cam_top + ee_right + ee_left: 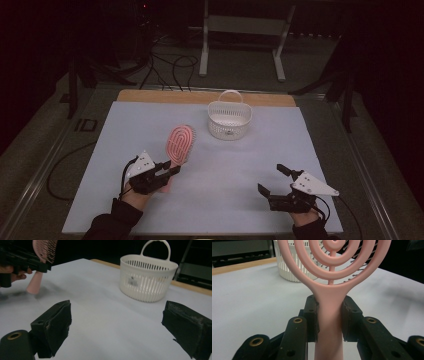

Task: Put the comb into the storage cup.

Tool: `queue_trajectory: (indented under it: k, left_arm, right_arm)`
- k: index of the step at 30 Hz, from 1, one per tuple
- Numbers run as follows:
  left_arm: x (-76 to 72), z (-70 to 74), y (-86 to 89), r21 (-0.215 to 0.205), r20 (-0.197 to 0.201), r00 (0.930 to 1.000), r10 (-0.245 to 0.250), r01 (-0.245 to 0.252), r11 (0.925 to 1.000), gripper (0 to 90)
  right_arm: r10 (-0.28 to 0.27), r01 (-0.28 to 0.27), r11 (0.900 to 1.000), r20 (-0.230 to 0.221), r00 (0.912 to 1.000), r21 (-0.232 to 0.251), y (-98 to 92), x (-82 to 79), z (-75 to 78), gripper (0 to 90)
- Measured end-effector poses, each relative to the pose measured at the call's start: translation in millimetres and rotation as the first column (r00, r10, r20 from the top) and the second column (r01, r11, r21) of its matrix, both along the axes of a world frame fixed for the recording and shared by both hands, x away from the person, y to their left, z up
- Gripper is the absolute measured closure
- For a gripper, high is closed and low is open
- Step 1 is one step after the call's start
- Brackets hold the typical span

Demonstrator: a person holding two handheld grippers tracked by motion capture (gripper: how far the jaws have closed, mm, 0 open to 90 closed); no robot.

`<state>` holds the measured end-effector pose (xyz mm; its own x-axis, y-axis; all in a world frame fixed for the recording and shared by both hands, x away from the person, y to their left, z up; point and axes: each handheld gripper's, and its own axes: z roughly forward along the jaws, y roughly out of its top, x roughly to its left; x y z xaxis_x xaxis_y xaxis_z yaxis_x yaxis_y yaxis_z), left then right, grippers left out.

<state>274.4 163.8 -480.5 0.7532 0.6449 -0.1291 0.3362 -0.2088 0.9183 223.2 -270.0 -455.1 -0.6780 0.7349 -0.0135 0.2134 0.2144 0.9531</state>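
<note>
High view: the left gripper (167,169) sits at about 8 o'clock on the tabletop (300,145), the right gripper (274,181) at about 4 o'clock, and the basket (229,119) stands upright near 12 o'clock. Between the left gripper and the basket is the brush (179,146), its pink head pointing toward the basket.

Left gripper view shows the hold plainly: both pads press on the brush's (329,312) handle just below the ringed head, one pad on each side, so this gripper is pinching the brush. Right gripper view shows the brush (41,255) with its bristles facing down and the butt of the handle low over the tabletop; whether the butt touches the surface I cannot tell. The right gripper (120,322) has its jaws spread wide with nothing between them, and the basket (147,277) lies ahead of it.

The step in hand looks like the pick-up of the brush, with the grip made and the carry not yet done. The likely next move is to lift the brush clear and bring it toward 12 o'clock, over the basket's rim. That calls for enough height to clear the rim and handle loop, and a firm pinch, since the long head could swing about the narrow handle.
</note>
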Motion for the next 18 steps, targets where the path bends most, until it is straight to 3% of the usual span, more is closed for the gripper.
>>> queue_trajectory:
  k: [3,8,12,18]
  left_arm:
    - [-1.3,-0.1,-1.3,0.003,0.000,1.0000,-0.004,0.004,1.0000,70.8]
    - [-2.3,0.2,-2.8,0.006,0.007,1.0000,-0.002,0.001,1.0000,70.7]
    - [-2.0,1.2,-1.9,0.003,0.004,1.0000,-0.002,0.002,1.0000,70.7]
    - [-2.0,1.5,-1.5,0.001,0.008,1.0000,0.004,-0.004,1.0000,70.7]
  right_arm:
    - [0.024,-0.023,1.000,0.026,0.9994,-0.021,7.1,-2.0,13.0,8.5]
    - [0.061,-0.060,0.998,0.054,0.9967,-0.013,16.8,-1.0,31.2,8.4]
    - [0.080,-0.080,0.997,0.056,0.9952,0.002,23.4,3.6,45.1,8.0]
    - [0.065,-0.067,0.997,0.050,0.9966,0.037,31.5,13.0,60.5,8.1]
